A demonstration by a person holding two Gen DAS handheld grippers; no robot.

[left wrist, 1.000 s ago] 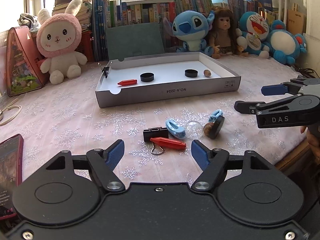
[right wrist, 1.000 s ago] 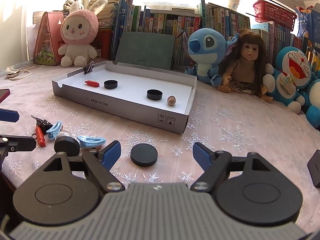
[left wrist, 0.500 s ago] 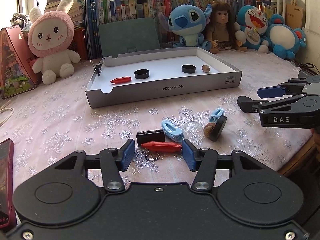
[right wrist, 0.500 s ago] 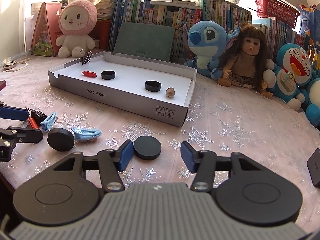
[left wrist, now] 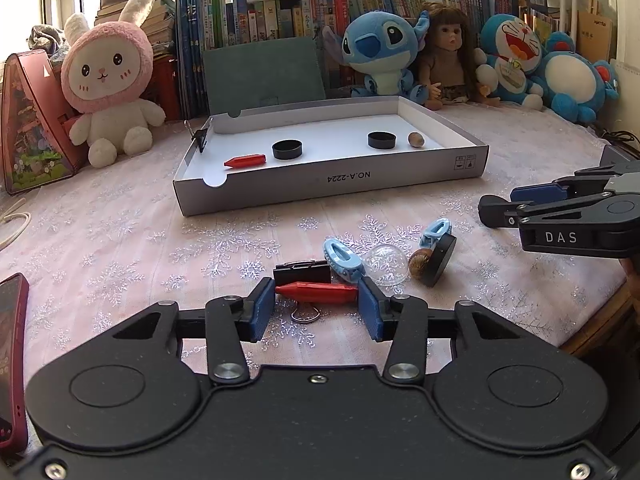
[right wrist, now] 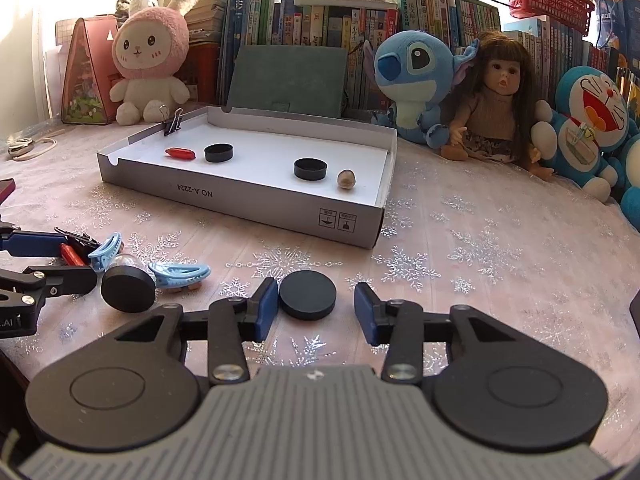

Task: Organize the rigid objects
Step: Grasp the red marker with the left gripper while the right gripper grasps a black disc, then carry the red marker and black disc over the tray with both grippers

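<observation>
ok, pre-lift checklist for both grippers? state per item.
1. Red piece between the left gripper fingers, which have just been closing: ok.
2. Left fingers pressing on both its ends: ok.
3. Binder clip clear of that grip: cannot tell, it lies right behind.
4. Black disc between the right gripper fingers, also just closing: ok.
5. Right fingers clamped on the disc: not ok, a gap shows on one side.
6. Free room in the box: ok.
</observation>
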